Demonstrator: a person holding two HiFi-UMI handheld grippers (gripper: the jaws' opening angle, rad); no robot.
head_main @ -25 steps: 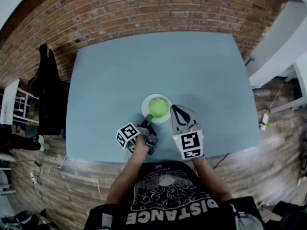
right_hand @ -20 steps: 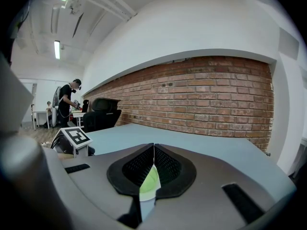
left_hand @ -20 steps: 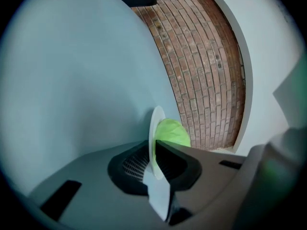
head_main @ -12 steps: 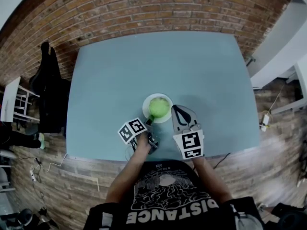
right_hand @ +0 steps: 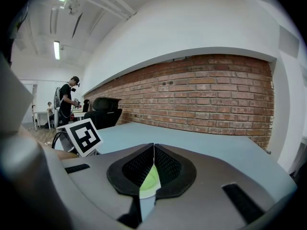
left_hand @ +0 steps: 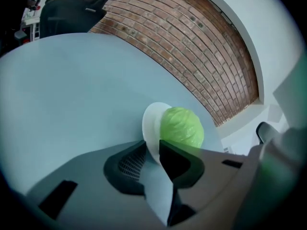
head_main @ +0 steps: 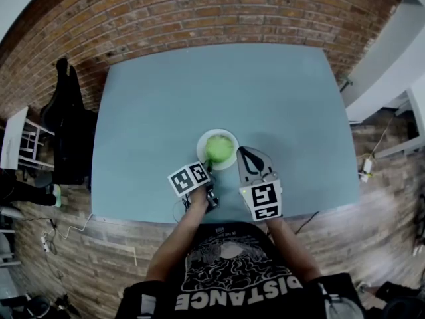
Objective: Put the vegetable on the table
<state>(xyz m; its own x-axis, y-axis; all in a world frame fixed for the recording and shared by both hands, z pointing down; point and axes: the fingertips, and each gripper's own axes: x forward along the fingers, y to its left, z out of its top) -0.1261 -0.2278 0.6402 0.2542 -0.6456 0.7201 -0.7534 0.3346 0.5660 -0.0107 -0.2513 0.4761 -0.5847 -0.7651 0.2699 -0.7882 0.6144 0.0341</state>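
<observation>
A round green cabbage (head_main: 220,149) lies on a small white plate (head_main: 202,140) near the front edge of the blue-grey table (head_main: 166,98). My left gripper (head_main: 207,167) reaches the plate from the front left. In the left gripper view the left gripper (left_hand: 153,147) is shut on the plate (left_hand: 151,123) at its near rim, with the cabbage (left_hand: 182,127) just beyond; the view is rolled sideways. To the right of the plate my right gripper (head_main: 244,153) is shut on nothing. In the right gripper view its jaws (right_hand: 153,150) meet, and the cabbage (right_hand: 150,181) shows green below them.
A black office chair (head_main: 66,125) stands at the table's left edge. A brick wall (head_main: 199,12) runs behind the table. A person (right_hand: 67,99) stands far off in the right gripper view. The left gripper's marker cube (right_hand: 86,135) sits close to my right gripper.
The left gripper has rolled and shifted a little right and forward, its marker cube now nearer the plate. Plate, cabbage and right gripper stay in place.
</observation>
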